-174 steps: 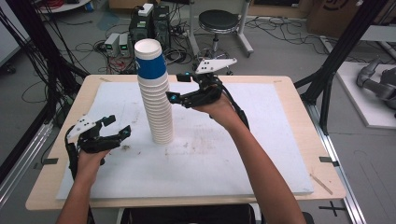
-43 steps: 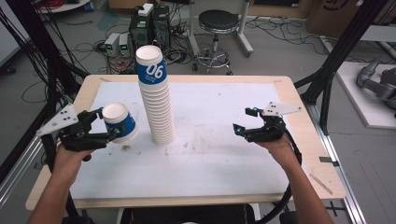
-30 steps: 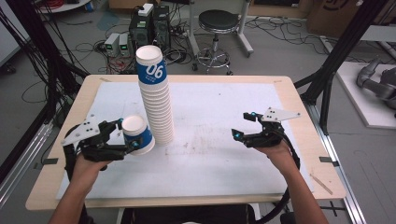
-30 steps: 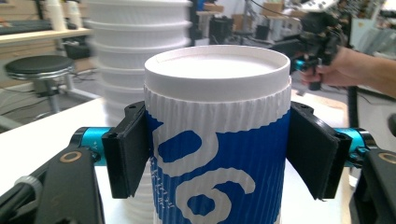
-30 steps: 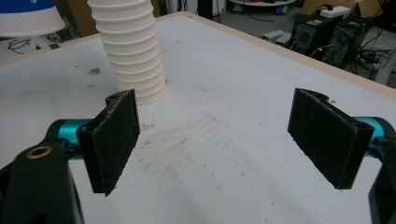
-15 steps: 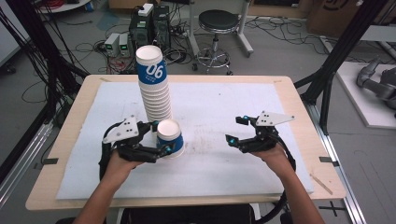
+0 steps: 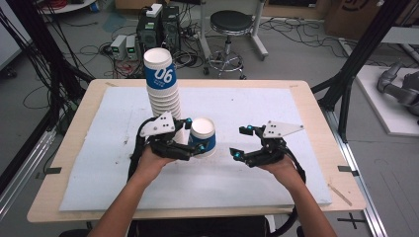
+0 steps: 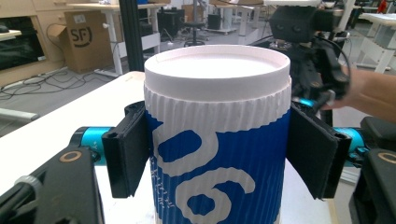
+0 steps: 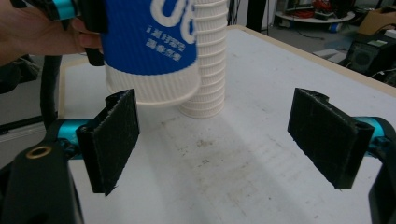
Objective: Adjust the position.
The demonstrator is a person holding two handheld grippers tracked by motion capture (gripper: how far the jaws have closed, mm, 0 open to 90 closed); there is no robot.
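Blue-and-white ribbed paper cup [image 7: 202, 136], upright and clamped between the left gripper's [image 7: 193, 139] jaws, sits mid-table just beside the tall stack of matching paper cups [image 7: 162, 85] on the white foam sheet [image 7: 247, 106], with the right gripper [image 7: 240, 143] near, jaws spread and empty.

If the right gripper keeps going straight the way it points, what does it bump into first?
Probably the blue-and-white ribbed paper cup held by the left gripper. It hangs just ahead of the open right gripper, slightly to one side, with the tall stack of paper cups behind. Depth is hard to judge.
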